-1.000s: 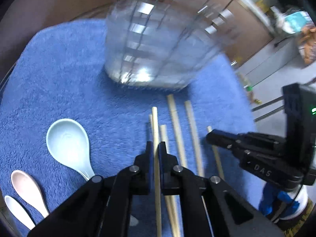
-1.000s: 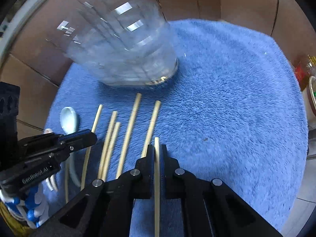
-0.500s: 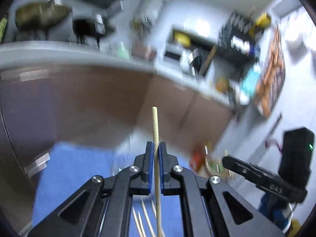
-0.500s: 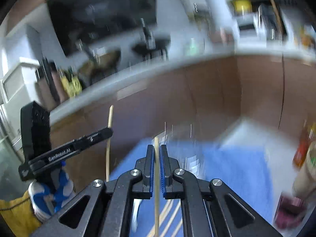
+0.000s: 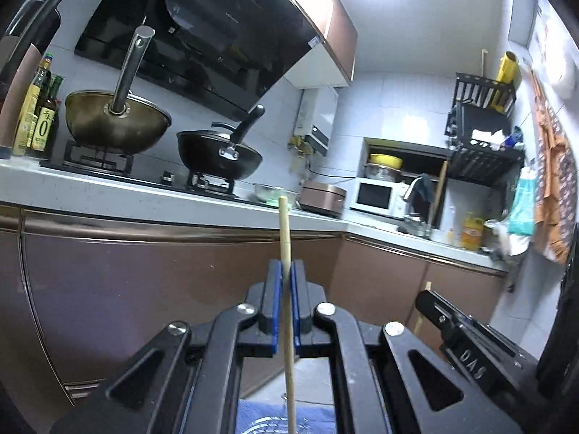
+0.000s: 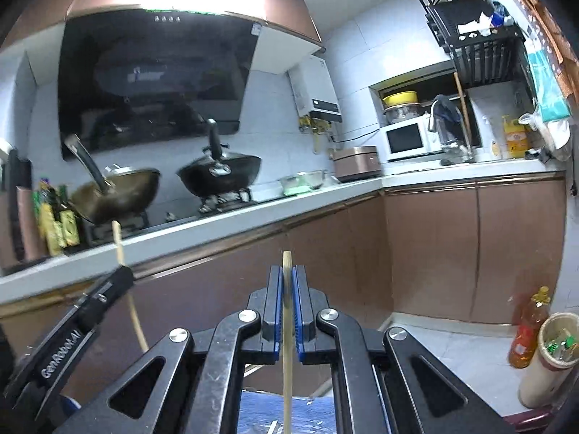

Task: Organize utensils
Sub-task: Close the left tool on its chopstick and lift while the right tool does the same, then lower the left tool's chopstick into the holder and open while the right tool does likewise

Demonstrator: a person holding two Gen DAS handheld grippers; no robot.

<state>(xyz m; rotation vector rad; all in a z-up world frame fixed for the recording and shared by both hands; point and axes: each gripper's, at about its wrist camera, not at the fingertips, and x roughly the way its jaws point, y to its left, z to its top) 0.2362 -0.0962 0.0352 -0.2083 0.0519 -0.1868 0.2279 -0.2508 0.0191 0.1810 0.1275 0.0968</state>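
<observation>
In the left wrist view my left gripper (image 5: 286, 267) is shut on a pale wooden chopstick (image 5: 284, 231) that stands upright between the blue pads, its tip well above them. In the right wrist view my right gripper (image 6: 287, 271) is likewise shut on a second chopstick (image 6: 287, 369). Each gripper shows in the other's view: the right gripper (image 5: 429, 298) at the lower right, the left gripper (image 6: 121, 278) at the lower left with its chopstick (image 6: 117, 242). The blue towel (image 5: 253, 416) and the rim of a clear glass container (image 5: 269, 426) show only at the bottom edge.
Ahead runs a white kitchen counter (image 5: 108, 199) over brown cabinets (image 6: 434, 246), with two woks (image 5: 217, 155) on the stove and a microwave (image 6: 407, 139). An oil bottle (image 6: 528, 332) and a pale cylindrical bin (image 6: 550, 358) stand on the floor at the right.
Both grippers have risen off the towel and tipped from looking down to looking level, each carrying its chopstick. The spoons and loose chopsticks have dropped out of view.
</observation>
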